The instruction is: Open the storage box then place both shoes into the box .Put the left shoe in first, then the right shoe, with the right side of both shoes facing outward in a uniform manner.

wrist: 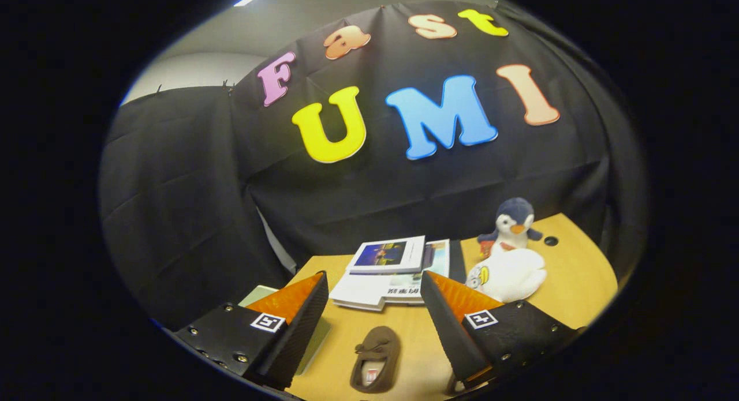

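Observation:
A small brown shoe [375, 358] lies on the wooden table [571, 285], toe pointing away, its opening facing up. It rests between and slightly below my two fingers. My gripper [375, 285] hovers above the table with its fingers wide apart and nothing held between them. A pale green flat thing [316, 337] lies partly hidden under the left finger [303, 314]; I cannot tell whether it is the storage box.
A stack of books and magazines [392, 271] lies just beyond the fingers. To its right stand a penguin plush [512, 222] and a white plush toy [511, 277]. The black cloth wall closes off the back and left of the table.

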